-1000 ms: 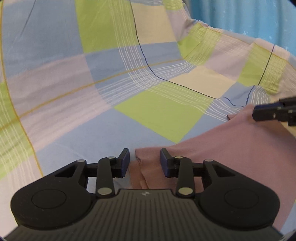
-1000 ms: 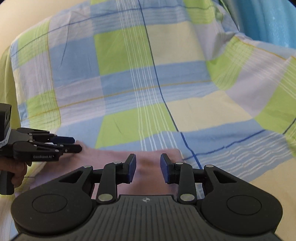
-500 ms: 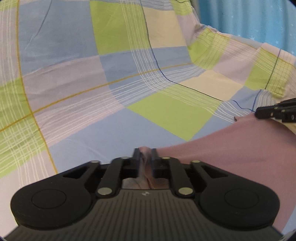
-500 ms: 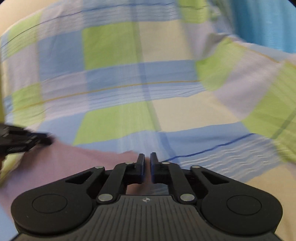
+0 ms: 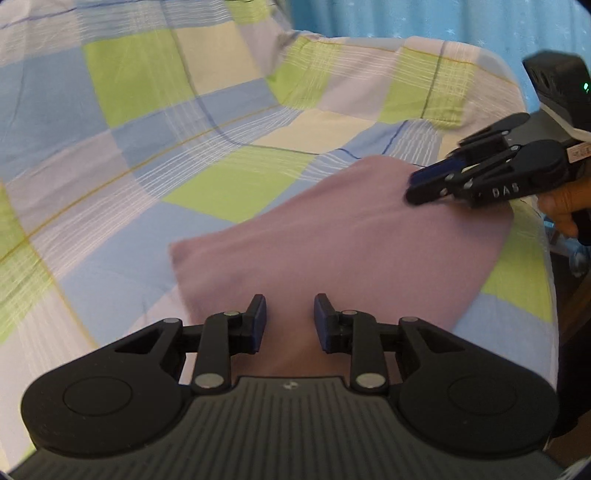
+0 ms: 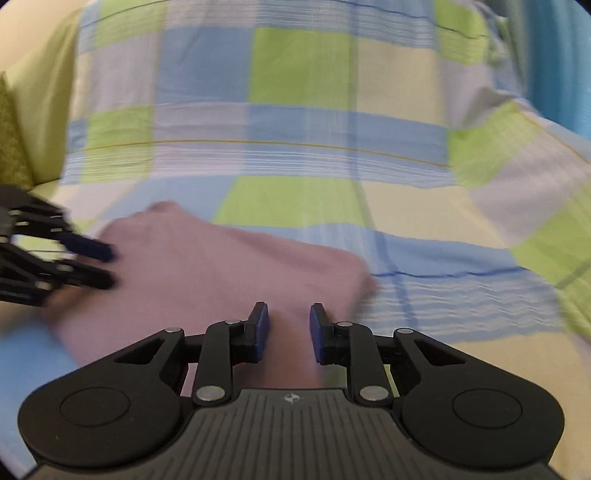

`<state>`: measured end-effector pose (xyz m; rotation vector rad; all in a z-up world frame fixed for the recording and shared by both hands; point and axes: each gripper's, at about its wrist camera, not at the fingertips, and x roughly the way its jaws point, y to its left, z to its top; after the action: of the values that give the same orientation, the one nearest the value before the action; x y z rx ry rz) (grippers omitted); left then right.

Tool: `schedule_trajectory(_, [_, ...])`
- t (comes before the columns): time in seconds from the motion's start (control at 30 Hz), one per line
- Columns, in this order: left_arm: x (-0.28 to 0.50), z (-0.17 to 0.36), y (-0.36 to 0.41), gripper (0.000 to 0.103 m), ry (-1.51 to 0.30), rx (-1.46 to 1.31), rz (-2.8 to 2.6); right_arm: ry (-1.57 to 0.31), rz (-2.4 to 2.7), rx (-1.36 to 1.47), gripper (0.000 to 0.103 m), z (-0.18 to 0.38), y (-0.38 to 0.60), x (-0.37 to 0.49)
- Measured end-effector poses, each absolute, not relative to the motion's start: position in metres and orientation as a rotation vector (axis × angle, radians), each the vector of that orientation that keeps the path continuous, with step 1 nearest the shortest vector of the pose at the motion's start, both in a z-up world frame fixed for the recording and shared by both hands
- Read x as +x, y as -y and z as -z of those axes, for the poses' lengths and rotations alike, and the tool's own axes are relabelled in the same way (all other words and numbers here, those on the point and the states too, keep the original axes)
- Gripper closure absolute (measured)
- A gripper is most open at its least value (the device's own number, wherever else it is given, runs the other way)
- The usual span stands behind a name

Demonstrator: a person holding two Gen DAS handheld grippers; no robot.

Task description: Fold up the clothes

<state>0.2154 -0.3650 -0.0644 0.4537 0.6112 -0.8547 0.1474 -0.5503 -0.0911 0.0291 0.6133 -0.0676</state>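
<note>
A pink garment lies folded flat on the checked bedsheet. My left gripper hovers open above the garment's near edge, nothing between its blue pads. The right gripper comes in from the right over the garment's far right corner, held by a hand. From the right wrist view, the same pink garment spreads under my right gripper, which is open and empty. The left gripper shows blurred at the left edge, over the garment's left side.
The bed's right edge drops off near the garment. A blue curtain hangs behind the bed. A yellow-green pillow or cushion lies at the sheet's left edge. Bare checked sheet stretches beyond the garment.
Both grippers were shut on the garment's edge half a second ago. Now both are open, the garment lies released, and the grippers have pulled back and up.
</note>
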Motion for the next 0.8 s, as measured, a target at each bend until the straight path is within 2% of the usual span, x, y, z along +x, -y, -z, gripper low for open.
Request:
schedule_trajectory(0.03, [0.215,0.063,0.358,0.077,-0.624,0.450,0.838,-0.616,0.109,0.068,0.076,0.091,0.560,0.142])
schedule_trajectory(0.07, [0.213,0.061,0.354,0.077,-0.623,0.464,0.822,-0.606,0.137,0.117,0.073,0.090,0.569,0.134])
schedule_trajectory(0.13, [0.207,0.056,0.348,0.077,-0.610,0.502,0.789,-0.586,0.170,0.200,0.075,0.086,0.579,0.118])
schedule_trajectory(0.27, [0.192,0.049,0.345,0.078,-0.604,0.498,0.814,-0.533,0.100,0.192,0.075,0.072,0.550,0.086])
schedule_trajectory(0.5, [0.183,0.046,0.351,0.078,-0.638,0.559,0.795,-0.711,0.085,0.210,0.074,0.091,0.531,0.057])
schedule_trajectory(0.67, [0.173,0.024,0.381,0.078,-0.571,0.535,0.857,-0.561,0.087,0.653,0.070,0.095,0.588,0.032])
schedule_trajectory(0.73, [0.170,0.024,0.402,0.078,-0.561,0.523,0.900,-0.509,0.059,0.849,0.060,0.107,0.616,0.031])
schedule_trajectory(0.8, [0.167,0.029,0.425,0.078,-0.556,0.509,0.942,-0.502,-0.009,1.019,0.057,0.120,0.634,0.042])
